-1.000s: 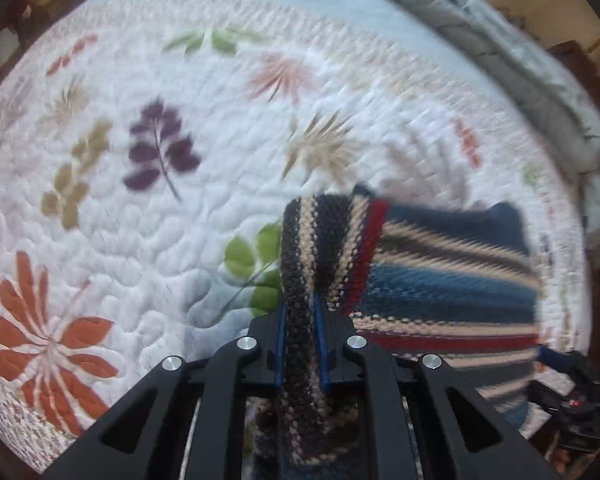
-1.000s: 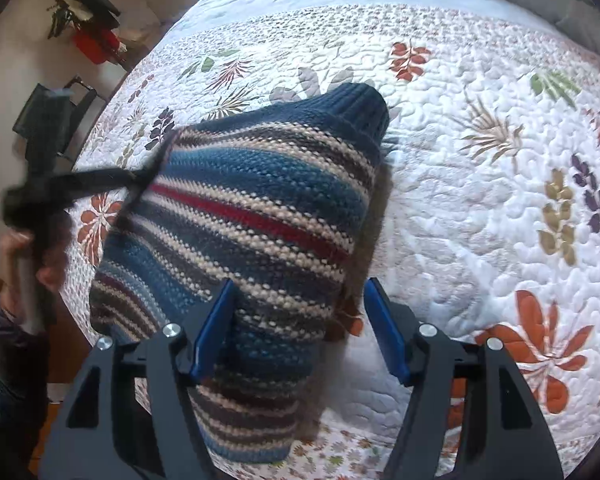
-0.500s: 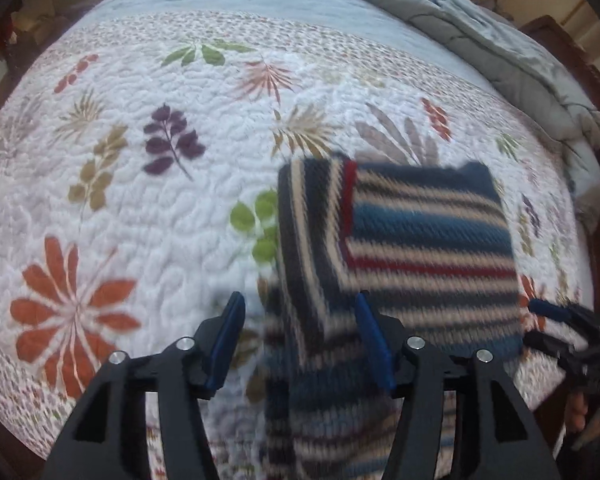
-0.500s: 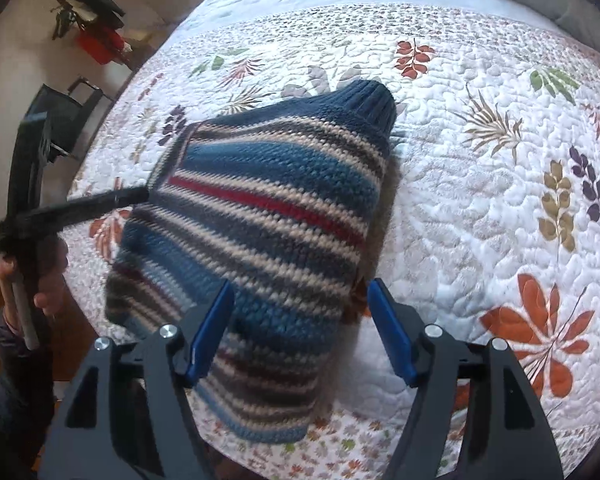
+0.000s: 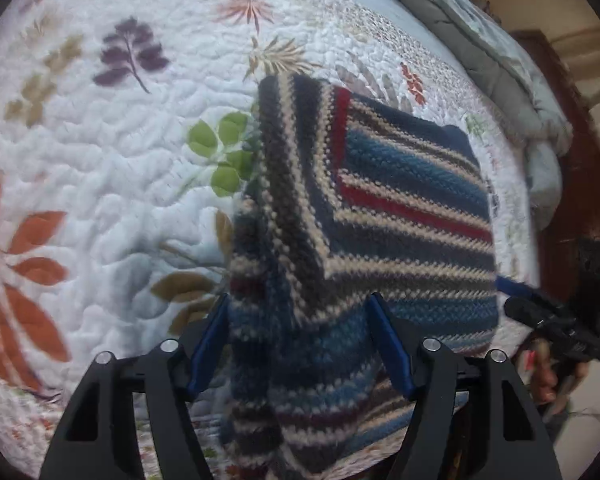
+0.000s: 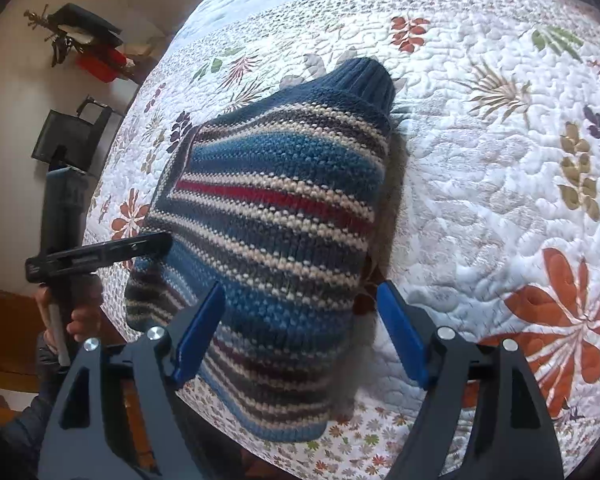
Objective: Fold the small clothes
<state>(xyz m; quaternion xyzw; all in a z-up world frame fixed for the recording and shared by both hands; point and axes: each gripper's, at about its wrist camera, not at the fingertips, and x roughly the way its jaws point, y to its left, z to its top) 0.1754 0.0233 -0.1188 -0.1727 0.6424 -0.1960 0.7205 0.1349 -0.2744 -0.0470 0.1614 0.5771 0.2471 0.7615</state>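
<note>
I start from my left gripper [image 5: 300,344], at the bottom centre of the left wrist view. Its blue jaws stand wide apart and hold nothing; the striped sweater [image 5: 364,216] lies between and beyond them, its nearest part blurred, so I cannot tell if a finger touches the wool. I judge it is open like this because the sleeve is already laid across the body: in the middle of that frame one band of stripes runs up and down over stripes that run sideways.

My right gripper [image 6: 300,336], at the bottom centre of the right wrist view, is also wide open and empty. The sweater [image 6: 276,216] fills the centre of that frame, with its ribbed blue cuff or hem [image 6: 364,80] pointing to the upper middle. The lower edge of the sweater comes close to the edge of the bed, at the bottom of the frame.

Around it is the white quilt [image 6: 480,184] with printed leaves, flat and soft, which is a good surface for folding. In the left wrist view a grey blanket [image 5: 480,36] is bunched in the upper right, well apart from the sweater.

The fold seems to me partly done; the next fold probably needs a new grasp at an edge.
</note>
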